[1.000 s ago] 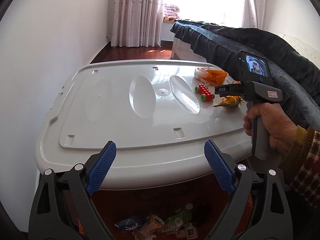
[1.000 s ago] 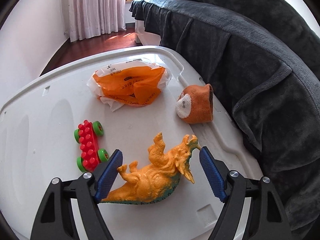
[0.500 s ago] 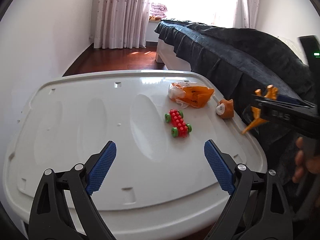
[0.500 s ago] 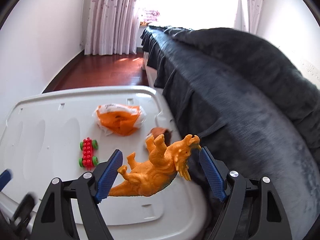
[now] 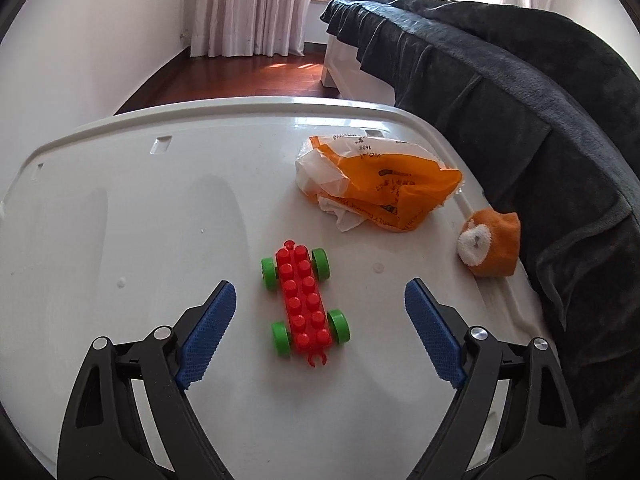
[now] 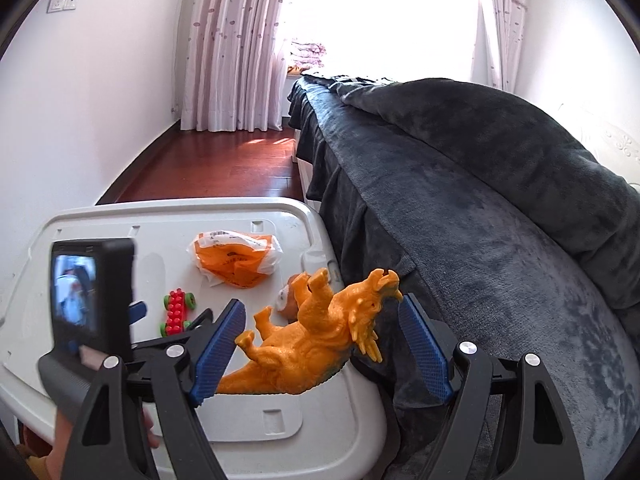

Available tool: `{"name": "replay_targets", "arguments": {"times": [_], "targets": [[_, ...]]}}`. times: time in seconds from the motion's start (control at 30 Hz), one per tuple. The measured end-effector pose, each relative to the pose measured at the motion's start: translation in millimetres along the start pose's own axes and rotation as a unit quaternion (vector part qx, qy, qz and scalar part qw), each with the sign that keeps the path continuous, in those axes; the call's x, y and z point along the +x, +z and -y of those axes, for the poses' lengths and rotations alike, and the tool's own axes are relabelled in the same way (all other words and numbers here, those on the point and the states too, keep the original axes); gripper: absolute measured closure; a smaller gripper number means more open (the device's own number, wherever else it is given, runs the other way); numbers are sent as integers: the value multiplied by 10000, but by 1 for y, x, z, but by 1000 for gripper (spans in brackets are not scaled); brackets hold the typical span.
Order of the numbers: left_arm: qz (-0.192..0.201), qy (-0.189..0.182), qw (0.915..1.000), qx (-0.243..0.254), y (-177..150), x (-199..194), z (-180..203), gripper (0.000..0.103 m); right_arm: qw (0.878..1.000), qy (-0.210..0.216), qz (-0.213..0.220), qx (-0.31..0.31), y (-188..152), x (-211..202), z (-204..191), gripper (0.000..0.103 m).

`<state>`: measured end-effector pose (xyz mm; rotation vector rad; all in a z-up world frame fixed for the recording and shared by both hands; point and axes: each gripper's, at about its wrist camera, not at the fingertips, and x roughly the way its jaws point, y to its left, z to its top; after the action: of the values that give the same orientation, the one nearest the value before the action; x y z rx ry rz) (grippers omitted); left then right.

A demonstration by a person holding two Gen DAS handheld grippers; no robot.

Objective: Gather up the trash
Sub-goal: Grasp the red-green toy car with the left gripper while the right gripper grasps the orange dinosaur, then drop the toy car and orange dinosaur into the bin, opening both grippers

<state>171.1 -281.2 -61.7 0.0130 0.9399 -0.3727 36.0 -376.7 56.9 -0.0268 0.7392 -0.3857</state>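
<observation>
A crumpled orange and white plastic bag [image 5: 376,184] lies on the white plastic lid [image 5: 120,208], far right of centre; it also shows in the right wrist view [image 6: 236,258]. My left gripper [image 5: 320,316] is open low over the lid, its fingers either side of a red toy block car with green wheels [image 5: 304,304]. My right gripper [image 6: 320,344] holds an orange toy dinosaur [image 6: 316,344] between its blue pads, lifted above the lid's right edge.
An orange and white plush toy [image 5: 488,246] lies at the lid's right edge, next to a bed under a dark grey blanket [image 5: 540,120]. Dark wood floor [image 6: 224,168] and curtains lie beyond. The left gripper's body [image 6: 92,304] shows at the left of the right wrist view.
My right gripper has lifted the dinosaur off the lid and pulled back and up. My left gripper has moved forward and right over the lid, down around the block car.
</observation>
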Motion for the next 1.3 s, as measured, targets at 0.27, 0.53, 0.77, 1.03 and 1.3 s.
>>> {"name": "replay_targets", "arguments": {"times": [0.27, 0.53, 0.77, 1.03, 1.3], "targets": [[-173, 429, 9986, 261, 6, 22, 1, 64, 9998, 162, 91, -13, 0, -7, -5, 26], [-106, 297, 9993, 198, 6, 13, -11, 65, 9998, 173, 125, -17, 0, -9, -6, 26], [169, 390, 9982, 424, 3, -18, -20, 65, 9996, 206, 205, -57, 0, -16, -13, 26], [416, 590, 9962, 497, -21, -92, -59, 65, 9979, 557, 285, -159, -13, -53, -45, 26], [384, 767, 9961, 212, -93, -167, -120, 65, 9937, 1071, -75, -326, -77, -92, -91, 26]]}}
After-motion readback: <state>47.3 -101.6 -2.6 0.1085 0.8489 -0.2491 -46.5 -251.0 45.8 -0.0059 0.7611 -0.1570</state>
